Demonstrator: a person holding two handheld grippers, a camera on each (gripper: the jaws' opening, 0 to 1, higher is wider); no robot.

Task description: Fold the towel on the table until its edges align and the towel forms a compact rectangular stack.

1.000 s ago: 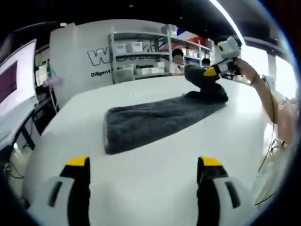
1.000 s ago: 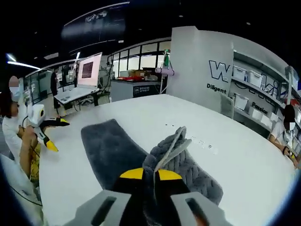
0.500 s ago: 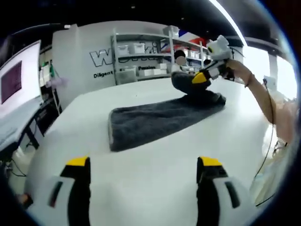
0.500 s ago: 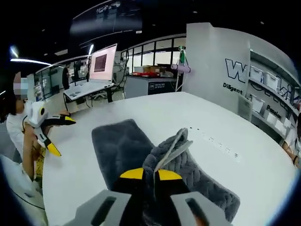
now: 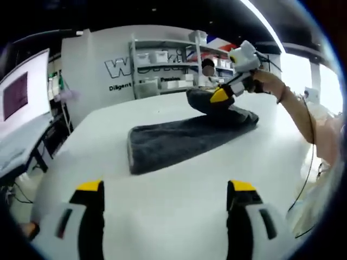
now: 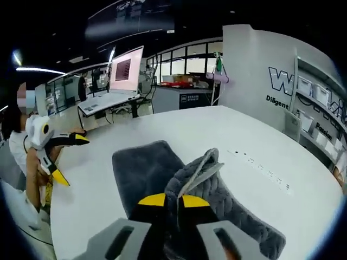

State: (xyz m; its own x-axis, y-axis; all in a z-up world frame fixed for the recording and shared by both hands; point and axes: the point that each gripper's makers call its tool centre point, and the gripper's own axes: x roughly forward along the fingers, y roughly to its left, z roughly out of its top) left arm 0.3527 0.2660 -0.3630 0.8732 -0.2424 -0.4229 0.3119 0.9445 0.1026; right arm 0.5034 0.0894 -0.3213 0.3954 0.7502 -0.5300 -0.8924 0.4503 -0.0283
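Note:
A dark grey towel (image 5: 179,138) lies as a long strip across the white table (image 5: 173,216). Its far end is lifted and curled back over the strip. My right gripper (image 5: 219,96) is shut on that end and holds it above the towel. In the right gripper view the pinched end stands up as a ridged fold between the shut jaws of the right gripper (image 6: 173,201), with the rest of the towel (image 6: 142,170) stretching away on the table (image 6: 244,135). My left gripper (image 5: 165,187) is open and holds nothing, hovering short of the towel's near end. It is also seen as the left gripper (image 6: 70,158) beside the table edge.
A person's arm (image 5: 293,103) with a dangling cable reaches in from the right. Behind the table are shelves with bins (image 5: 162,67), a lettered white wall (image 6: 255,65), a large monitor (image 6: 126,69) and a desk (image 6: 108,100). Bare tabletop surrounds the towel.
The right gripper has carried the lifted towel end along the strip toward its other end, so more of the towel is doubled back. The left gripper stays open and about where it was.

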